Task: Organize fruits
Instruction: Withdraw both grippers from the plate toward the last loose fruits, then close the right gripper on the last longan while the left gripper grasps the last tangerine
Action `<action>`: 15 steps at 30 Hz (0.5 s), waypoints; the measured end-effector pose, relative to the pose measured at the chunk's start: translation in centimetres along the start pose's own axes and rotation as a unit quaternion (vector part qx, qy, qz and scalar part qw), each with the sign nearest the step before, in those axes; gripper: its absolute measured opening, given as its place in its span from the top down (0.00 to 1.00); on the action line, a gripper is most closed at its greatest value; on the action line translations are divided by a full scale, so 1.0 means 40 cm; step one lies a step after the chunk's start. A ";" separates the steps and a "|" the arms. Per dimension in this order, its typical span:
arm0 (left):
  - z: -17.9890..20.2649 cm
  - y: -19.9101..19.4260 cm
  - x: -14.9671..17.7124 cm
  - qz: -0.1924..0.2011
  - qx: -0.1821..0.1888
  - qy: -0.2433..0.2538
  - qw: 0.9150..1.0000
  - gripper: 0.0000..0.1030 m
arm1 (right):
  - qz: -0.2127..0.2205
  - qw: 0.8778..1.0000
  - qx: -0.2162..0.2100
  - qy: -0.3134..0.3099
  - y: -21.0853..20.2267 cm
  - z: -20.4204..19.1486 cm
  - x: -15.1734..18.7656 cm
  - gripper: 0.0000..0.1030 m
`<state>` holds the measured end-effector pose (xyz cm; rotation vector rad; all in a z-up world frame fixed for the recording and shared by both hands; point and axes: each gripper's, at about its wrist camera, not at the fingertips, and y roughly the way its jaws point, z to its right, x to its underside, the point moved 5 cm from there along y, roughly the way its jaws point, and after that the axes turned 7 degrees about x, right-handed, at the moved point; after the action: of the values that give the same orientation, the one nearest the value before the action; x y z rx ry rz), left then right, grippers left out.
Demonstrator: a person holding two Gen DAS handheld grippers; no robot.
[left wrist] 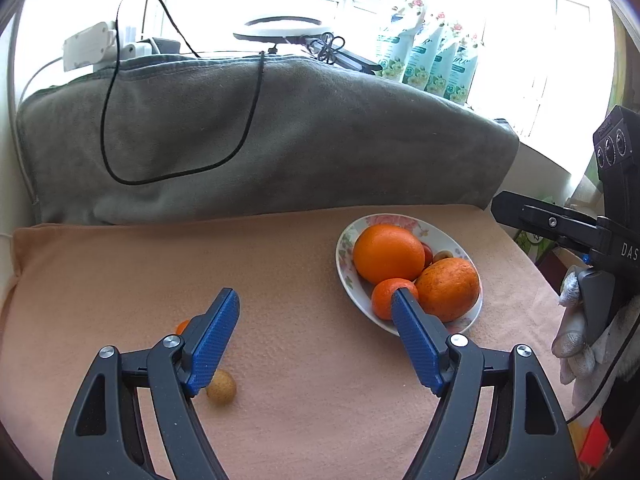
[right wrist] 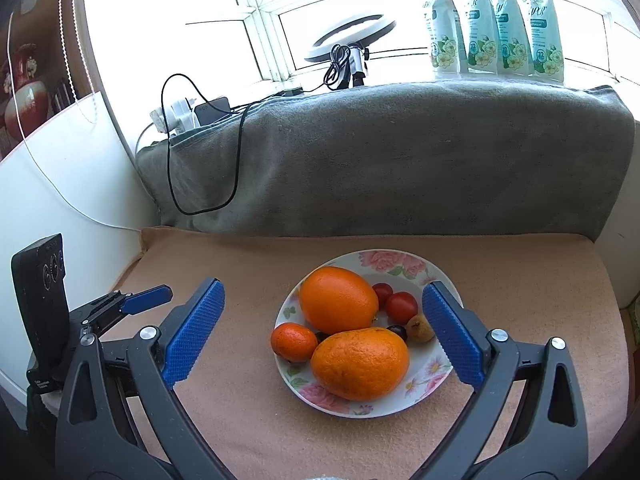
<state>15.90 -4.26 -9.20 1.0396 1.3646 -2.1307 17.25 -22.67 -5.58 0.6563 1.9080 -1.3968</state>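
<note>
- Mostly done: floral plate [right wrist: 404,264] on the peach-cloth counter [right wrist: 248,420] already holds two big oranges [right wrist: 338,300], a small mandarin [right wrist: 294,342], two red cherry tomatoes [right wrist: 401,307], a dark grape-like fruit [right wrist: 398,332] and a small brown fruit [right wrist: 420,328].
- Left to do, judging from the left wrist view: small tan round fruit [left wrist: 221,387] lies loose on the cloth, well apart from the plate, just beside the left gripper's near finger; a bit of orange fruit [left wrist: 183,326] peeks from behind that finger, too hidden to identify.
- Left gripper [left wrist: 316,300]: spread wide, nothing between the jaws, above bare cloth.
- Right gripper [right wrist: 322,302]: spread wide, empty, framing the plate without touching any fruit.
- Likely next: left gripper picks up the loose tan fruit and moves it to the plate.
</note>
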 end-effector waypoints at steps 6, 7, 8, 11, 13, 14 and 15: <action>-0.056 -0.009 0.010 -0.002 -0.011 -0.013 1.000 0.24 | -0.002 1.000 -0.012 -0.014 -0.002 -0.048 0.011 0.01; -0.069 -0.011 0.011 -0.003 -0.014 -0.016 1.000 0.24 | -0.003 1.000 -0.015 -0.016 -0.002 -0.055 0.014 0.00; -0.082 -0.013 0.013 -0.004 -0.017 -0.020 1.000 0.24 | -0.003 1.000 -0.019 -0.017 -0.003 -0.063 0.016 0.00; -0.127 -0.024 0.017 -0.006 -0.023 -0.037 0.999 0.24 | -0.006 0.999 -0.027 -0.024 0.001 -0.090 0.027 0.00; -0.158 -0.032 0.019 -0.005 -0.026 -0.048 0.998 0.24 | -0.010 0.999 -0.034 -0.029 0.008 -0.107 0.037 0.00; -0.172 -0.035 0.020 -0.005 -0.028 -0.053 0.998 0.24 | -0.012 0.999 -0.038 -0.032 0.012 -0.116 0.042 0.00; -0.184 -0.036 0.023 -0.005 -0.029 -0.058 0.998 0.24 | -0.015 0.998 -0.041 -0.035 0.016 -0.126 0.047 0.00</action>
<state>17.08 3.01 -10.83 0.8747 1.3706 -2.1107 15.38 -17.66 -6.41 0.5337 1.9155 -1.3356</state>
